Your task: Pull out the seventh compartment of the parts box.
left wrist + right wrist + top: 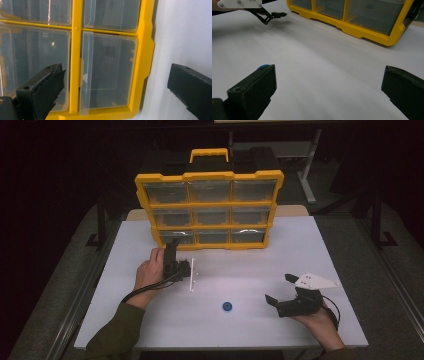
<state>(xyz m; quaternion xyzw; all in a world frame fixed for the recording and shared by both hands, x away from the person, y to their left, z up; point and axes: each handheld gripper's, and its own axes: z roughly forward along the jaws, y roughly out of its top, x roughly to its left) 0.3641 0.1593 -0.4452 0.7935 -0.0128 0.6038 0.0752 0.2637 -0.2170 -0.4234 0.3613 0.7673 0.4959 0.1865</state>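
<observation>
On the white table, label by label:

Blue disc (pixel 227 306): a small round piece lying flat on the table's near half, roughly midway between the two hands. Being round, it has no long axis and points no way; it may be a wheel or cap, too small to tell.

Right gripper (pixel 281 289): held low at the near right, jaws spread wide and empty, aimed left toward the disc. In the right gripper view the disc (pixel 263 66) peeks out just behind the tip of the left-hand jaw, so it lies off to that side of the gap, not between the jaws.

Nearer hand: the right gripper looks closer to the disc and is the one facing it; the likely next move is a swing toward that side to centre the disc.

Left gripper (pixel 171 243): held up against the organizer's bottom-left drawer (pixel 107 72), jaws open and gripping nothing, one jaw over the yellow frame, the other over bare table.

Parts organizer (pixel 210 209): a yellow case with a handle, standing upright at the far side, nine clear drawers in three rows.

Table (pixel 310 250): white, otherwise bare.
</observation>
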